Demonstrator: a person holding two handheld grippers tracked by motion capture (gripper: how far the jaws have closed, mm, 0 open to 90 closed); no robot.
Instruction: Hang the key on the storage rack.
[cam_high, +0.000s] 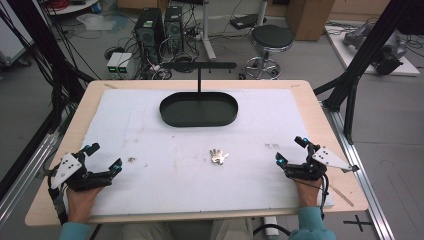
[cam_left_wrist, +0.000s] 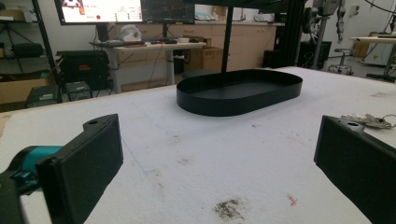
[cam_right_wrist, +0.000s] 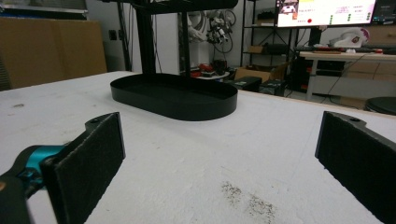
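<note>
Stained white mat (cam_high: 190, 150) on wooden table (cam_high: 320, 120)

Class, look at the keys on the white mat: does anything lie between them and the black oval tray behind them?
Nothing visible does. The keys lie alone on the white mat, with only bare, slightly stained surface up to the tray.

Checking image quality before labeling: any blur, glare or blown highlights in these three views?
High view: even light, soft overall, keys small and lacking detail. Left gripper view: tray fairly sharp, near pads soft, monitor blown out. Right gripper view: same, bright screen washed out, faint sheen on the tray rim; no hard shadows.
</note>
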